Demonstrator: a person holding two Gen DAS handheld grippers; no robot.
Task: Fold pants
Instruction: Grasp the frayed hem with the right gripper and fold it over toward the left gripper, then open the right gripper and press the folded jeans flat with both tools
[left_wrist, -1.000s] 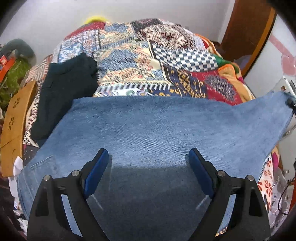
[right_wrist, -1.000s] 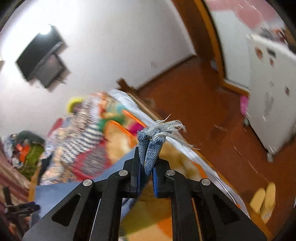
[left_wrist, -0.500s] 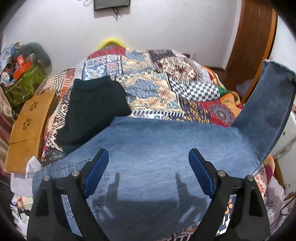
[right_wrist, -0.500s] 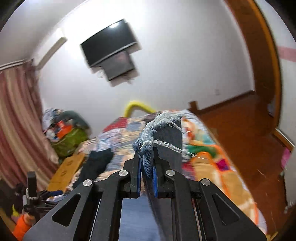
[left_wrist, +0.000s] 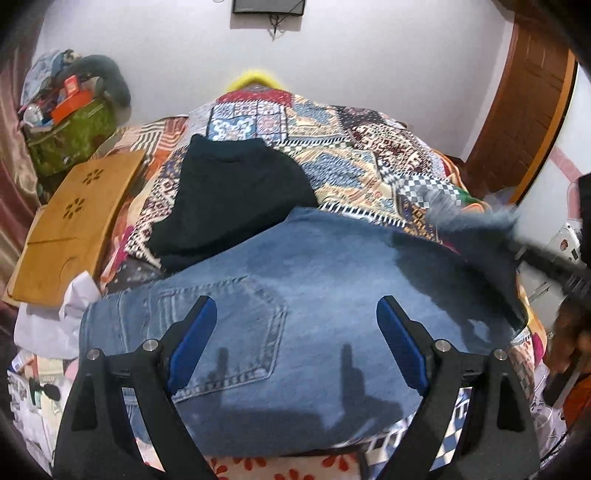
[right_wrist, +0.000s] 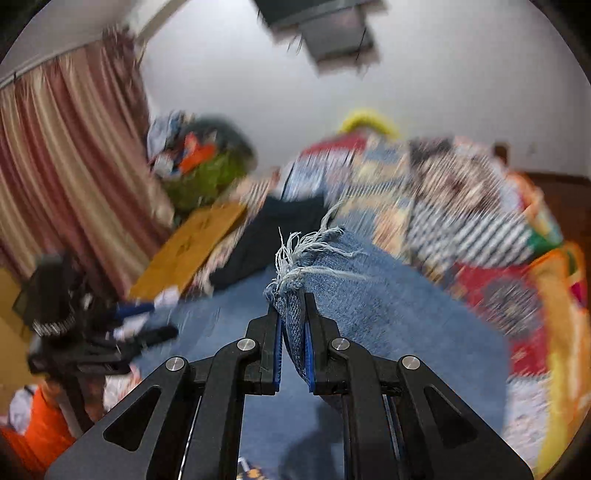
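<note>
Lying across the patchwork bedspread (left_wrist: 369, 155), the jeans (left_wrist: 295, 288) show a back pocket at the waist end, while the frayed leg hem (right_wrist: 306, 254) is raised over the body of the garment. The right gripper (right_wrist: 293, 332) pinches that hem between narrow jaws. The left gripper (left_wrist: 295, 354) hovers above the pocket area, jaws wide and empty (nothing pins the waist). Risks: the thin bite on loose threads may slip, dropping the hem short; the unanchored waist may drag, skewing the fold; the hem may land on the black garment (left_wrist: 229, 206) lying just beside.
</note>
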